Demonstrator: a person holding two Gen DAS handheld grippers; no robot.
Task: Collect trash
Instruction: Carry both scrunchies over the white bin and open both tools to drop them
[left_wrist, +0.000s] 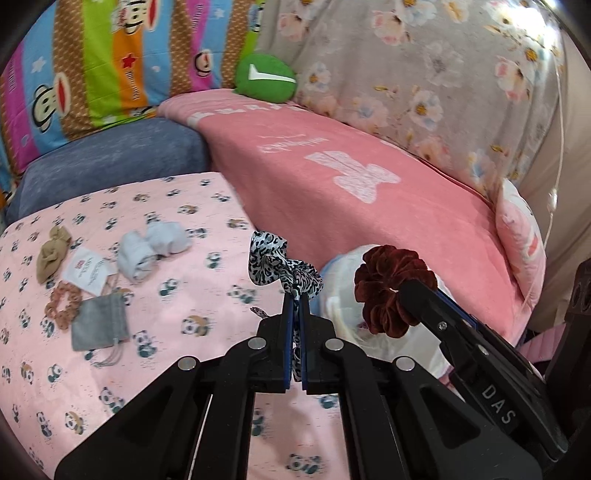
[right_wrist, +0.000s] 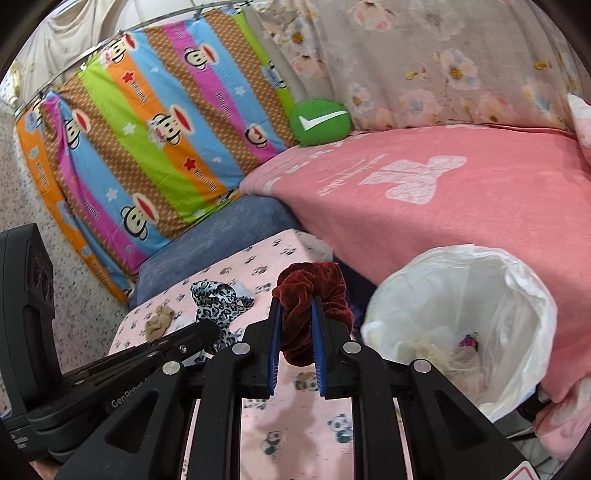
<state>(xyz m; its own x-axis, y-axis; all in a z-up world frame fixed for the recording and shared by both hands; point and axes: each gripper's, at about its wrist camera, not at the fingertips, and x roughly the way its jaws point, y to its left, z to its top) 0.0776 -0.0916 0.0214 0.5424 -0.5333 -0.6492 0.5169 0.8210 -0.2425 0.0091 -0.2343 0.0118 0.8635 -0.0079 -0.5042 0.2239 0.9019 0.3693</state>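
Trash here means two hair ties in mid-carry: a dark red velvet scrunchie (right_wrist: 310, 314) pinched between the jaws of the right gripper (right_wrist: 296, 306), and a leopard-print ribbon tie (left_wrist: 280, 271) clamped in the left gripper (left_wrist: 295, 299), whose jaws are pressed almost together on a thin fold of it. Both hang above the panda-print sheet (left_wrist: 207, 258), near the white bag-lined bin (right_wrist: 480, 295), which stands to the right against the pink blanket (right_wrist: 461, 221) and already holds some pale scraps and a small dark item that is too blurred to identify. The likeliest failure is a miss at the bin: the liner's rim sags inward on its near side, so a release made too early would probably drop the scrunchie on the sheet or down the gap beside the blanket. The ribbon looks less secure, held only by a narrow strip, and a quick swing could let the slick fabric slip out. The two grippers sit close together, so crowding both over the opening at once risks a knock, or a finger catching and dragging the liner. Further left, a tan bow (left_wrist: 53, 251), a paper tag (left_wrist: 86, 271), a grey pouch (left_wrist: 99, 325) and pale socks (left_wrist: 151, 247) lie on the sheet, not yet collected.
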